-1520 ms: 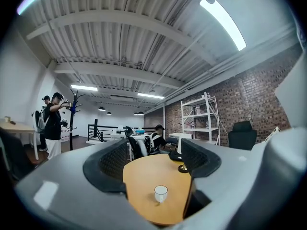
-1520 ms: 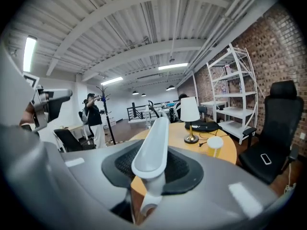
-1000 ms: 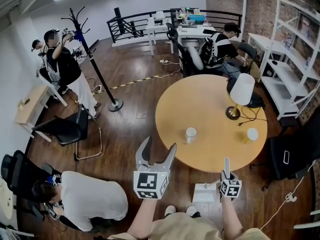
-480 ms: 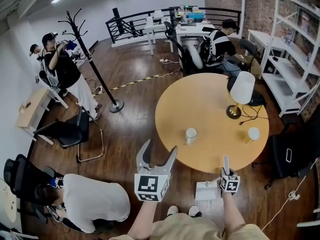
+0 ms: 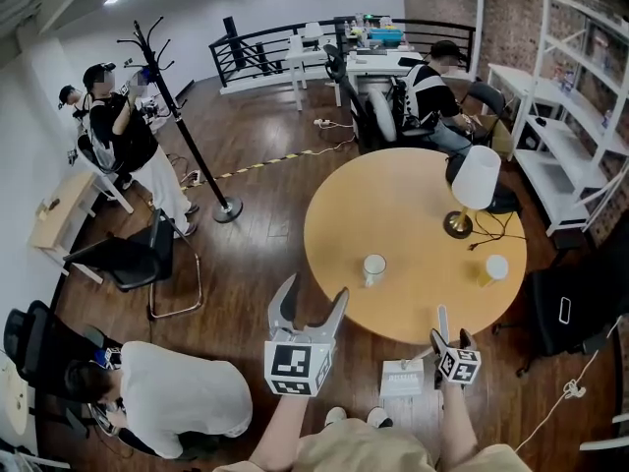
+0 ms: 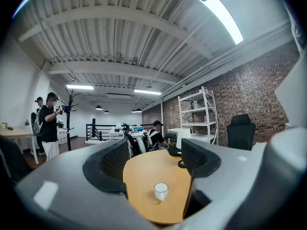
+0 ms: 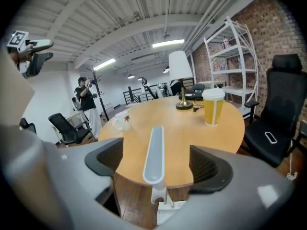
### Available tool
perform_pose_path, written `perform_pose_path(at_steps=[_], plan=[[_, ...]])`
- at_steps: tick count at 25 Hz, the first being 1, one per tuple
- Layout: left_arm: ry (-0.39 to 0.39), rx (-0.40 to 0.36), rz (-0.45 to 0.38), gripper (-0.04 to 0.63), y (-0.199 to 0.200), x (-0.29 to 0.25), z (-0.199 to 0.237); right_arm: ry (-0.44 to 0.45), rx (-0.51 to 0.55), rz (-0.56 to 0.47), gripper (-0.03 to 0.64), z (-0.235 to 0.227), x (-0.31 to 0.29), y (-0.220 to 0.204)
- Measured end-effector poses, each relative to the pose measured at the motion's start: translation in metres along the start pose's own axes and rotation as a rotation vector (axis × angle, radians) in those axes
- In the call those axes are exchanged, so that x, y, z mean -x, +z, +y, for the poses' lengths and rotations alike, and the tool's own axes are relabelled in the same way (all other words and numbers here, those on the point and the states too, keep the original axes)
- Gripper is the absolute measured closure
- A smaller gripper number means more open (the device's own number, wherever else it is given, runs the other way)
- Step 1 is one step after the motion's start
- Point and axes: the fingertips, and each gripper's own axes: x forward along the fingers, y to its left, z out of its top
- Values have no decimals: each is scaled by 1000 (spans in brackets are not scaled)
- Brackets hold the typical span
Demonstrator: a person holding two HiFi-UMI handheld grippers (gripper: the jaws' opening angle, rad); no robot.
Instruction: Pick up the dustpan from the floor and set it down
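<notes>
The white dustpan (image 5: pixel 401 378) rests on the wooden floor by the round table's near edge, its long grey handle (image 7: pixel 154 150) standing upright. My right gripper (image 5: pixel 449 341) straddles that handle; its jaws are opening, and the handle stands free between them, with a gap on each side. In the right gripper view (image 7: pixel 157 159) the pan's base (image 7: pixel 167 211) shows below the handle. My left gripper (image 5: pixel 314 288) hangs in the air to the left, level and open, with nothing between its fingers; its own view (image 6: pixel 153 163) looks across the tabletop.
The round wooden table (image 5: pixel 413 214) carries a white mug (image 5: pixel 373 266), a cup of yellow drink (image 5: pixel 494 265) and a lamp (image 5: pixel 475 180). A person in white crouches at lower left (image 5: pixel 182 391). Black chairs stand at left (image 5: pixel 133 254) and right (image 5: pixel 575 308).
My right gripper, earlier shut on the dustpan's handle, has spread its jaws and let go. The dustpan stays on the floor. The left gripper has kept still.
</notes>
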Motion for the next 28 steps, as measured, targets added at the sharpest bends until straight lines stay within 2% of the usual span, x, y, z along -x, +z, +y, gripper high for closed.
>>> perform_pose_path(at_steps=[3, 6, 10, 15, 21, 28], plan=[[-9, 1, -3, 262, 0, -1, -1, -12, 71, -103, 206, 16, 31, 43], [-12, 1, -13, 262, 0, -5, -1, 38, 179, -230, 206, 54, 60, 111], [-2, -5, -28, 270, 1, -9, -5, 75, 179, -414, 206, 97, 102, 200], [-14, -10, -41, 270, 6, -13, -16, 101, 169, -554, 206, 130, 149, 271], [-18, -17, -58, 270, 9, -9, -19, 17, 304, -563, 218, 154, 185, 306], [-11, -13, -66, 270, 12, -7, -18, 48, 284, -573, 244, 162, 191, 306]])
